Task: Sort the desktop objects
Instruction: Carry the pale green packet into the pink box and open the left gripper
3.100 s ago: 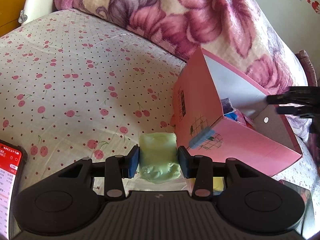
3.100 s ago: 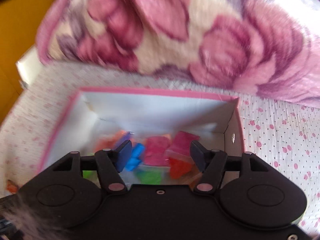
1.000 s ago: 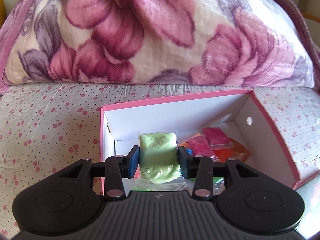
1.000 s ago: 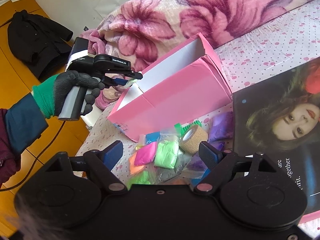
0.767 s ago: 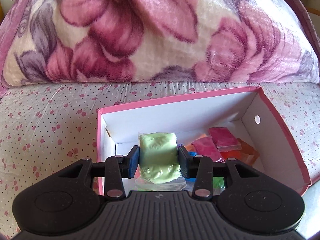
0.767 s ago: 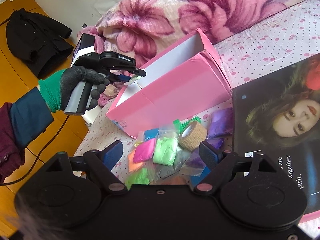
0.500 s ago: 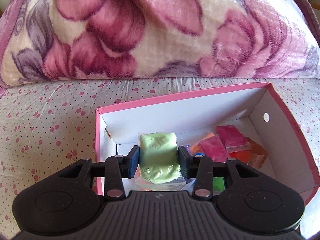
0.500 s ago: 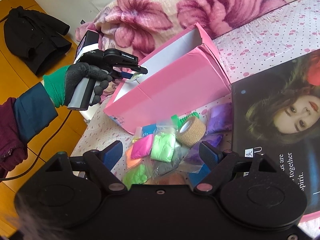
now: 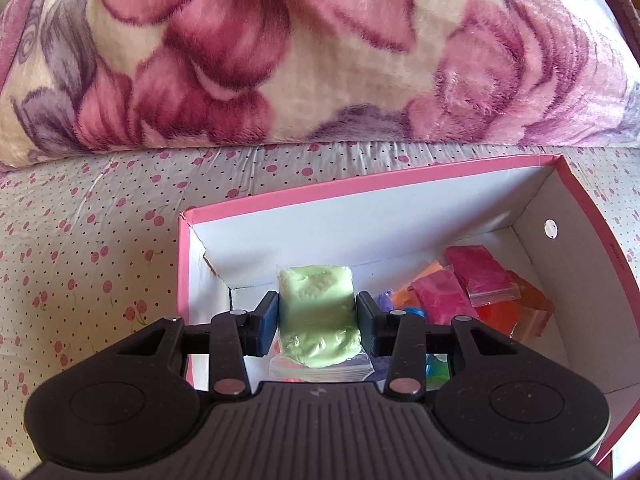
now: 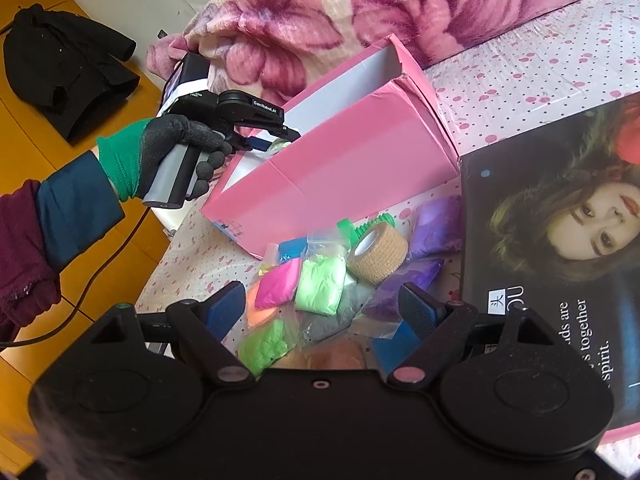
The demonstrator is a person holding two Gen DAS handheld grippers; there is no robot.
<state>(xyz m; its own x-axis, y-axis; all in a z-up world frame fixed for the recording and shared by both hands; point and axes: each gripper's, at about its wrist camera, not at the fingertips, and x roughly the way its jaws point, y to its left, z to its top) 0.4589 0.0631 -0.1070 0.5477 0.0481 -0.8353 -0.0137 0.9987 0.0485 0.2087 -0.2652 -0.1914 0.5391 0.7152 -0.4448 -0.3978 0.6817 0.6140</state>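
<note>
My left gripper (image 9: 317,320) is shut on a pale green clay bag (image 9: 316,316) and holds it over the left end of the open pink box (image 9: 360,178). Several red, pink and orange clay bags (image 9: 476,276) lie in the box at the right. In the right wrist view the left gripper (image 10: 276,142) hangs over the box's (image 10: 340,176) near end. My right gripper (image 10: 320,308) is open and empty above a pile of coloured clay bags (image 10: 320,280), with a tan tape roll (image 10: 378,254) and purple bags (image 10: 436,232) beside it.
A floral blanket (image 9: 320,52) lies behind the box on the cherry-print sheet (image 9: 92,240). A magazine with a woman's face (image 10: 560,240) lies right of the pile. The bed edge and an orange floor with a black coat (image 10: 64,68) are at the left.
My left gripper has carried the pale green bag from the sheet to above the box and has drifted left over it. My right gripper has left the box and now hovers over the pile.
</note>
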